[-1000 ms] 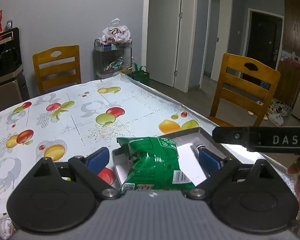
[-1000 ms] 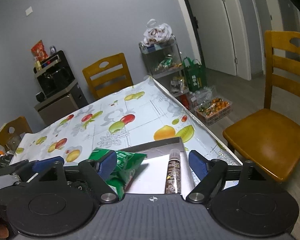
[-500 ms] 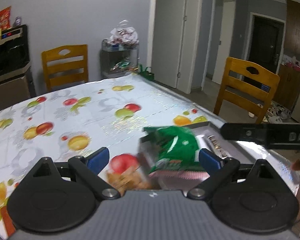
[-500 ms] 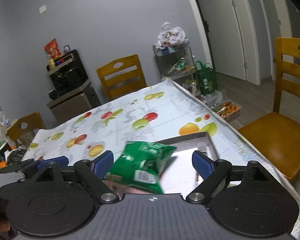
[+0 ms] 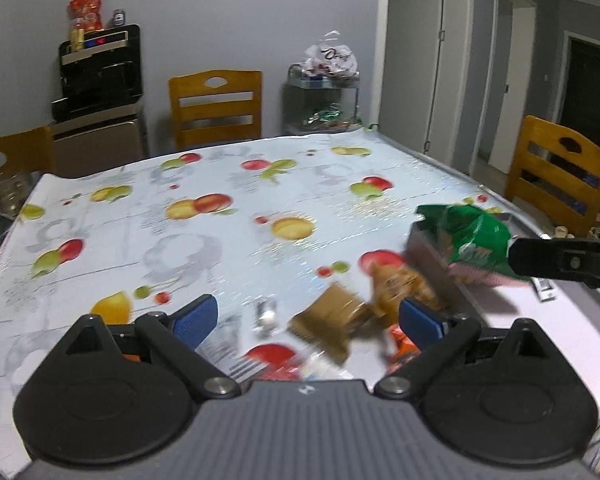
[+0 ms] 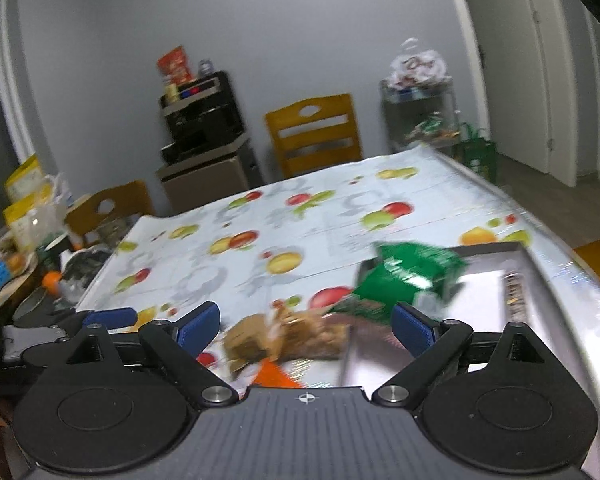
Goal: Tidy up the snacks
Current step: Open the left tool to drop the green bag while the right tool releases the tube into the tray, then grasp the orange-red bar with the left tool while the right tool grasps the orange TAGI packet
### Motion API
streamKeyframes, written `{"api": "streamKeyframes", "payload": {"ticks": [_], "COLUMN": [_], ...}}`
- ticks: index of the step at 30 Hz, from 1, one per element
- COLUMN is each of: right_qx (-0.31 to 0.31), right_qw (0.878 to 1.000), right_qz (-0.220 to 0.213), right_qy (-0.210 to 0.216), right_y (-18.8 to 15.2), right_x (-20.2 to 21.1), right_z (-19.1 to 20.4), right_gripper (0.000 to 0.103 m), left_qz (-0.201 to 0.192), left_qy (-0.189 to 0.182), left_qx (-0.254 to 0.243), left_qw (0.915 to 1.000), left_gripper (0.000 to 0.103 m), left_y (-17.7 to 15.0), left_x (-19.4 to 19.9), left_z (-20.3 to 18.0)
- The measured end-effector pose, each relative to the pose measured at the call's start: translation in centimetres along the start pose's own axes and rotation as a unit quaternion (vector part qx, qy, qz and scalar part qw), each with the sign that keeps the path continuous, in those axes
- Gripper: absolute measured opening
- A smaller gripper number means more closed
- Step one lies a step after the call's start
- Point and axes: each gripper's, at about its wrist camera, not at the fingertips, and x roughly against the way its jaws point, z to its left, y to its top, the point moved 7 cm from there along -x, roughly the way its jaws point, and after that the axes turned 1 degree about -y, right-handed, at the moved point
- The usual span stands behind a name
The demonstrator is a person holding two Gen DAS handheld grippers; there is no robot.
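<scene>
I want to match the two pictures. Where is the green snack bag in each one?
Left wrist view: green snack bag at the right, over the gray tray's left wall.
Right wrist view: green snack bag right of middle, at the tray's left end.
Shared landmark: the wooden chair by the far wall.

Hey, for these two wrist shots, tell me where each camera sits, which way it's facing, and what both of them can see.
Left wrist: sits on the left tongs, looks across the fruit-print table toward the grey wall; its blue pads stand open, and the right tongs' finger crosses at right.
Right wrist: sits on the right tongs, faces the same wall; pads open, jaws just opening, nothing gripped; left tongs at left.
Shared: green snack bag on the tray, brown packets, wooden chair.
</scene>
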Motion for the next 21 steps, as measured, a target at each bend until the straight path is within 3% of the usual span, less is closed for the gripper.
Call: {"api": "streamKeyframes", "payload": {"ticks": [10,21], "right_qx": [0.022,0.039], "right_qw": [0.999,0.998], "right_qz": [0.022,0.034], "right_qy": [0.031,0.035], "right_y": [-1.2,-1.8], "right_x": [-1.6,-2.5], "right_z": [3.8,4.9], "right_gripper": [0.094,0.095], "left_qz": [0.002,0.006], "left_qy": [0.019,0.037], "left_qx": [0.007,0.016], "left_qw": [0.9998,0.9992], "left_gripper": [0.098,0.098], "left_y": [-1.6,-2.9], "left_x": [1.3,2.1], "left_z": [2.7,5.5]}}
